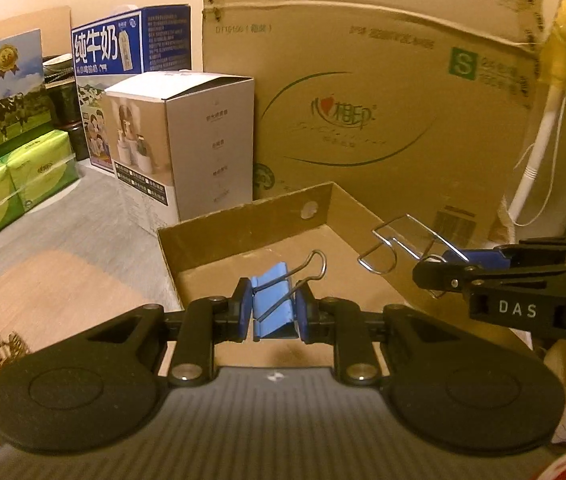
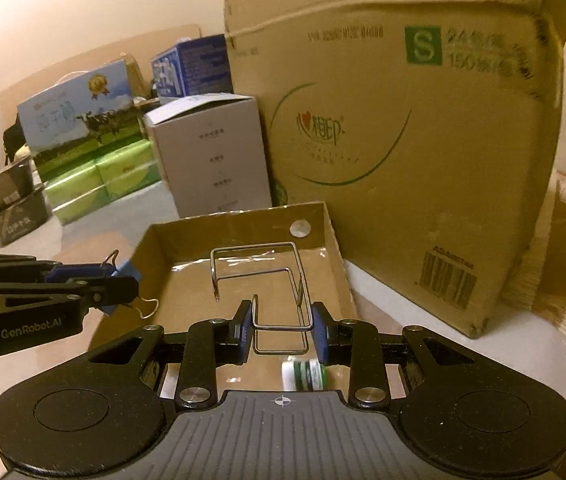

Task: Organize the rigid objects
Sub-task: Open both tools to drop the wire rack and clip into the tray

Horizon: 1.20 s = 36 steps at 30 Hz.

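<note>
1. left tongs [image 1: 274, 312] clamp a blue binder clip [image 1: 273, 300] over the shallow cardboard tray [image 1: 243, 228], wire handles pointing far-right.
2. right tongs [image 2: 281, 330] grip a wire holder [image 2: 267, 280] above the tray, long axis running away.

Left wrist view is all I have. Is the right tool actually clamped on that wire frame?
Observer: Yes. In the right wrist view, both pads of the right tool press the wire frame from either side, over the cardboard tray.
Operator: Anything near the tray I can't see?
Observer: A green-and-white roll lies just below that tool. I can't tell whether it is inside the tray.
Operator: Far-left clutter?
Observer: Two dark boxes are stacked left of the green packs.
</note>
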Available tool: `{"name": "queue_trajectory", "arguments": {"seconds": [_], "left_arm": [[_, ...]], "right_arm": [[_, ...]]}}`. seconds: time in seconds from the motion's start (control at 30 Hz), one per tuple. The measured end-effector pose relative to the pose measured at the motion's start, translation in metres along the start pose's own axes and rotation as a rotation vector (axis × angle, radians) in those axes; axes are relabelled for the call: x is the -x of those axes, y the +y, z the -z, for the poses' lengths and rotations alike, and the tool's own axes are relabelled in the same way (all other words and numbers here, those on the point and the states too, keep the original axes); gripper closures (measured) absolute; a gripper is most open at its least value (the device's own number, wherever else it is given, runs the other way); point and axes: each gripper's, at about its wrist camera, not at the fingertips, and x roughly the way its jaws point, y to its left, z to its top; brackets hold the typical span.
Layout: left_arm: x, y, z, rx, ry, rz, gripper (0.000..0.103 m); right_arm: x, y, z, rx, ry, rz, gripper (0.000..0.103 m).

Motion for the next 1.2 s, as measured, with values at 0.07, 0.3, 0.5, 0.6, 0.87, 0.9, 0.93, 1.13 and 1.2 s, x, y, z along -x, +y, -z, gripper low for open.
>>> {"name": "queue_trajectory", "arguments": {"seconds": [0.07, 0.3, 0.5, 0.6, 0.87, 0.9, 0.93, 1.13, 1.2], "left_arm": [[-0.009, 0.001, -0.003, -0.003, 0.003, 0.005, 0.082], [-0.023, 0.004, -0.004, -0.009, 0.006, -0.016, 0.067], [-0.014, 0.011, 0.003, 0.003, 0.017, -0.019, 0.067], [-0.009, 0.012, 0.005, 0.008, 0.020, -0.019, 0.067], [0.000, 0.016, 0.009, 0.020, 0.022, -0.016, 0.067], [0.001, 0.017, 0.010, 0.019, 0.026, -0.019, 0.066], [0.003, 0.018, 0.011, 0.019, 0.030, -0.021, 0.065], [0.025, 0.025, 0.017, 0.030, 0.025, -0.034, 0.060], [0.039, 0.027, 0.020, 0.038, 0.015, -0.040, 0.056]], "right_arm": [[-0.010, -0.002, -0.003, -0.002, 0.015, 0.000, 0.073], [-0.030, -0.002, -0.006, -0.005, 0.039, -0.002, 0.073], [-0.034, 0.004, -0.004, 0.003, 0.053, -0.007, 0.073], [-0.034, 0.008, -0.005, 0.006, 0.055, -0.010, 0.073], [-0.035, 0.013, -0.008, -0.010, 0.038, -0.028, 0.072], [-0.035, 0.012, -0.009, -0.023, 0.036, -0.043, 0.071], [-0.036, 0.012, -0.010, -0.032, 0.039, -0.038, 0.068], [-0.010, 0.015, -0.009, -0.057, -0.009, -0.023, 0.037], [0.004, 0.019, -0.007, -0.059, -0.022, -0.023, 0.037]]}}
